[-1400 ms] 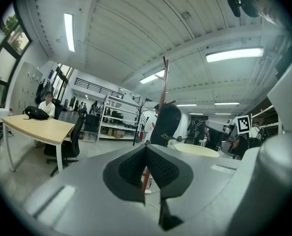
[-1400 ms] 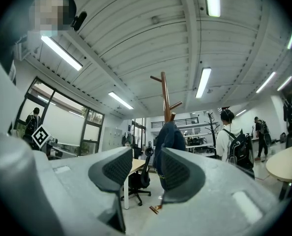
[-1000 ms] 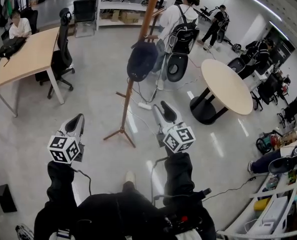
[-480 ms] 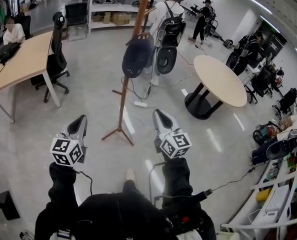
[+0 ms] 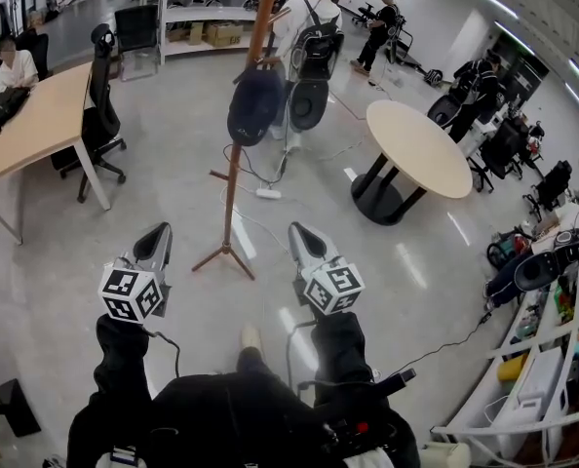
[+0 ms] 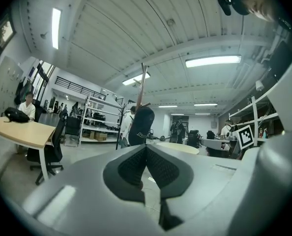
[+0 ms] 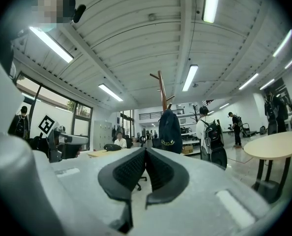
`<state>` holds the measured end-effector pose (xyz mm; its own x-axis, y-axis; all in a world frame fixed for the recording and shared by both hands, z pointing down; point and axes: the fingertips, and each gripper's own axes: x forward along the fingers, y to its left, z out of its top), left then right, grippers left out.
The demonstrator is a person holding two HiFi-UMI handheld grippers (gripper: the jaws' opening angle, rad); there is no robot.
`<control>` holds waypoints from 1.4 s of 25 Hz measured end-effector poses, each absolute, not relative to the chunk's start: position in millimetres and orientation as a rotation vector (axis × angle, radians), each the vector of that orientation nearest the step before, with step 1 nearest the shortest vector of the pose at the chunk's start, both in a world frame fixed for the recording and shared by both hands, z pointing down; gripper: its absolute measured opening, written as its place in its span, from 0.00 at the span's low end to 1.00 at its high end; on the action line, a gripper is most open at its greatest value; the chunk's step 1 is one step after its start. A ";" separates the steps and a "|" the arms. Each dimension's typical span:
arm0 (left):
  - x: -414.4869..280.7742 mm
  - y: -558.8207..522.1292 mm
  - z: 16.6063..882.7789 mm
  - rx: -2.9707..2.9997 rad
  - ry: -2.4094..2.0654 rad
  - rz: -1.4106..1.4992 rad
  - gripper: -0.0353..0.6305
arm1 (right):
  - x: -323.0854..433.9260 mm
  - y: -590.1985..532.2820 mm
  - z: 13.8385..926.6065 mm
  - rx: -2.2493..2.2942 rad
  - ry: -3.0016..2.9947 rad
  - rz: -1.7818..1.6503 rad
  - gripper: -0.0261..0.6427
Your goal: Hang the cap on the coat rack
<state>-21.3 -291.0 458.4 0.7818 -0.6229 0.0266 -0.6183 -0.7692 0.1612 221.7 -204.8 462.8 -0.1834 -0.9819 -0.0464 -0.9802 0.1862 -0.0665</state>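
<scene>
**Cap is on the rack, my tongs are off it**

The cap (image 5: 253, 105) hangs high on the coat rack (image 5: 233, 178), against the wooden pole, with nothing of mine touching it. My right tongs (image 5: 304, 238) have just been closing and are now pressed together with nothing between them. My left tongs (image 5: 156, 238) are pressed together as well, and also empty. Both sit well apart from the rack. Over the last second the rack and cap have slid up and away in the head view, so I judge that I am backing off. With the cap staying up by itself, the hanging looks done to me, and only the withdrawal is left.

The head view alone shows the rack's splayed feet and the stretch of floor (image 5: 202, 310) between me and them, but it cuts off the top of the pole. The two gripper views look level. They show the forked pegs above the cap and a line of pale lettering on it, which is too small to read.
</scene>
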 end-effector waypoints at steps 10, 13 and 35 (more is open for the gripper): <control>-15.6 -290.4 459.7 2.823 -0.973 -0.038 0.06 | 215.5 -202.2 476.3 -1.940 2.396 -0.081 0.04; -16.2 -289.7 459.6 2.824 -0.978 -0.034 0.06 | 214.0 -202.1 476.2 -1.926 2.403 -0.089 0.04; -11.8 -289.3 457.8 2.827 -0.981 -0.029 0.06 | 209.7 -208.2 474.5 -1.897 2.416 -0.119 0.04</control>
<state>-11.8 -289.3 457.8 0.7862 -0.6173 0.0305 -0.6144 -0.7753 0.1462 209.7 -208.2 474.5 -0.2373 -0.9714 -0.0053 -0.9662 0.2366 -0.1023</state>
